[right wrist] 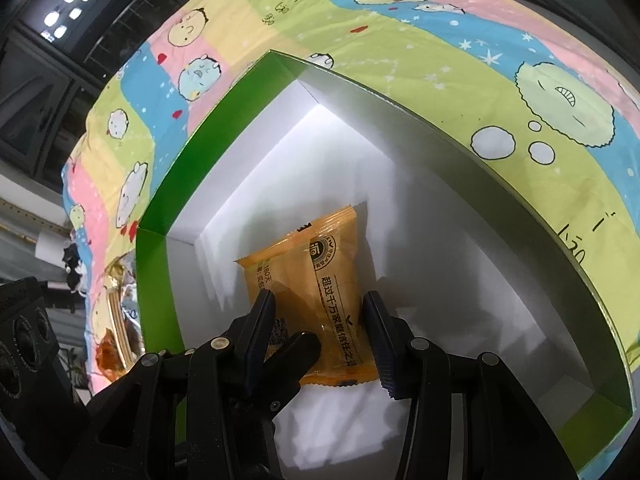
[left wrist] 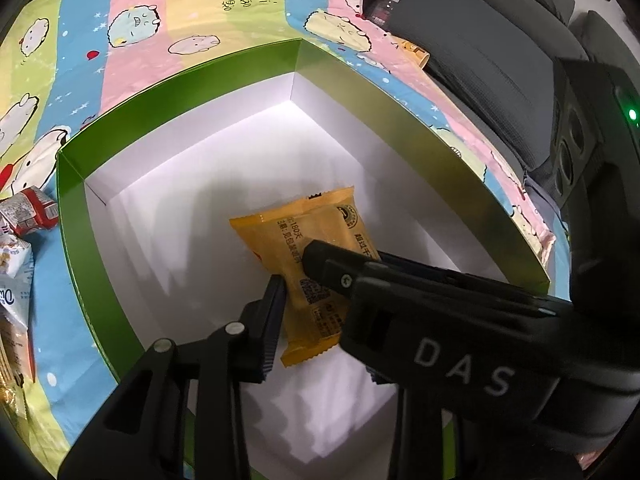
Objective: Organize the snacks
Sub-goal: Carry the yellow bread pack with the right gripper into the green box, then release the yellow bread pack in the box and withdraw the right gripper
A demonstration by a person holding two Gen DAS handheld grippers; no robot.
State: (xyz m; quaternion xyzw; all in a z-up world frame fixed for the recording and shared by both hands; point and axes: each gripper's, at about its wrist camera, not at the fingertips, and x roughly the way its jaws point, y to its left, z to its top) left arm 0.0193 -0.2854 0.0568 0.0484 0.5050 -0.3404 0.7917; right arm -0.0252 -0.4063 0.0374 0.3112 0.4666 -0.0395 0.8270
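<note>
Orange snack packet (right wrist: 320, 296) held low in centre of frame by right gripper (right wrist: 320, 320), jaws clamped on it, for placing in green box (right wrist: 160, 208). Left gripper (left wrist: 292, 276) jaws narrow, also nipping packet, likely steadying.

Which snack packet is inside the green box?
The orange snack packet lies on the white floor of the green box. The red-and-white packets lie outside it on the cartoon blanket.

glossy plastic snack packet (right wrist: 320, 288), matt cardboard box (left wrist: 120, 112)
</note>
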